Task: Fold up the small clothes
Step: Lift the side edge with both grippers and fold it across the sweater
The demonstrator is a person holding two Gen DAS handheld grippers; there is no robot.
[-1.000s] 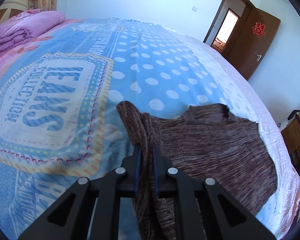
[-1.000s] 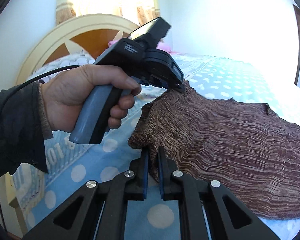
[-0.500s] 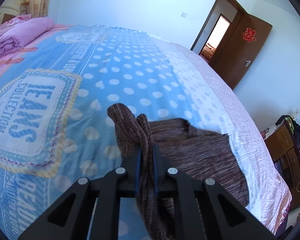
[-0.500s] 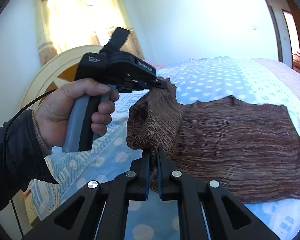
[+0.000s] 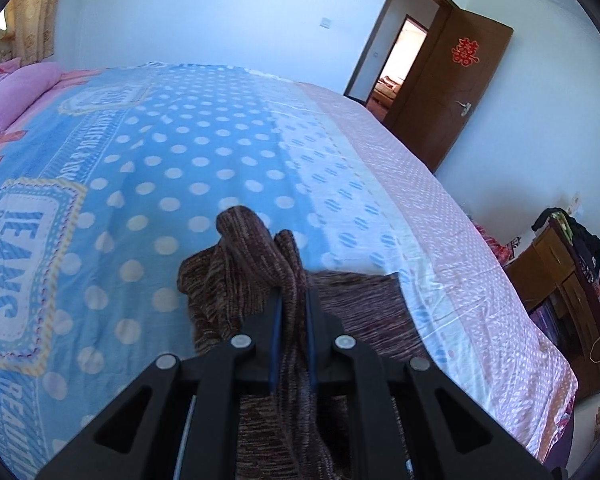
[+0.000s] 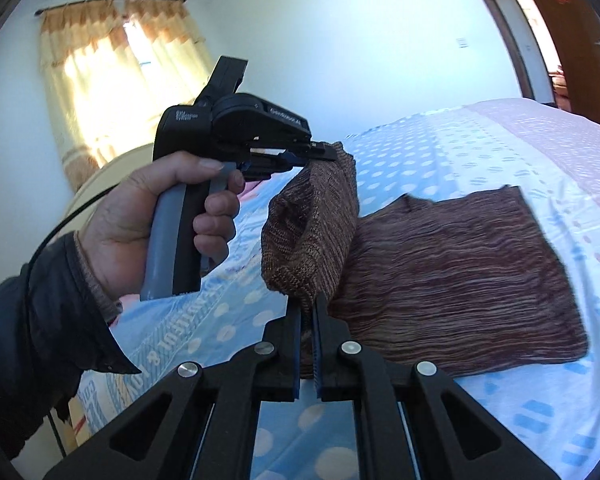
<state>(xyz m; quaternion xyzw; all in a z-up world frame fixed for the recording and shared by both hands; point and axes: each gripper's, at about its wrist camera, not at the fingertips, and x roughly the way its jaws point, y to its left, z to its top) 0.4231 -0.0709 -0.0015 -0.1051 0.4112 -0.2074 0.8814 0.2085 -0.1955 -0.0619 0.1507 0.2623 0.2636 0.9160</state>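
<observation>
A brown striped knit garment [image 6: 452, 276] lies on the bed, its near edge lifted. My left gripper [image 5: 291, 300] is shut on a bunched corner of the garment [image 5: 256, 256] and holds it above the bed. In the right wrist view the left gripper [image 6: 324, 154] shows at upper left, held by a hand, with the cloth hanging from it. My right gripper [image 6: 308, 308] is shut on another corner of the same edge, so the lifted fold [image 6: 312, 232] stands between the two grippers over the flat part.
The bed [image 5: 188, 152] has a blue polka-dot cover with a pink band at its right edge [image 5: 460, 248]. Pink bedding [image 5: 12, 92] lies at the far left. A brown door [image 5: 448, 92] and wooden furniture [image 5: 568, 280] stand to the right. A curtained window [image 6: 112, 80] is behind the headboard.
Both grippers have risen and moved over the garment with its near edge, folding it towards the far edge. More of the room shows now.
</observation>
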